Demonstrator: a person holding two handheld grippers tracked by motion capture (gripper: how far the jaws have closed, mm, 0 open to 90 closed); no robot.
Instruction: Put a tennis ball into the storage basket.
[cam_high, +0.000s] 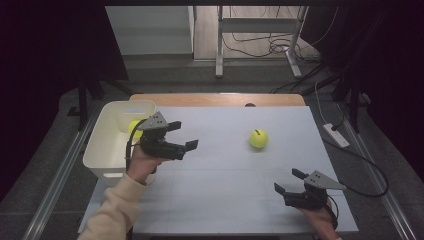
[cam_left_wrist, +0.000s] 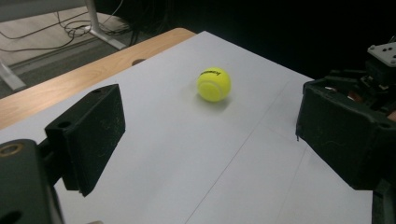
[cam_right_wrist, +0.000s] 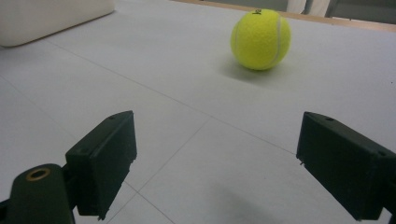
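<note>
From the high view, my left gripper (cam_high: 182, 135) hangs wide and empty beside the white bin (cam_high: 107, 145) holding 1 tennis ball (cam_high: 134, 128). The left gripper view shows the loose tennis ball (cam_left_wrist: 214, 84) mid-table. In the right gripper view, my right gripper (cam_right_wrist: 217, 163) gapes empty short of it; a clumsy jaw nudge could roll it away.

You're wearing a cream long sleeve (cam_high: 112, 207) on your left arm. Your left gripper (cam_high: 183, 135) and right gripper (cam_high: 288, 181) are showing black, blocky jaws — each topped by a grey three-cornered plate with small holes — and trailing a black cable.
</note>
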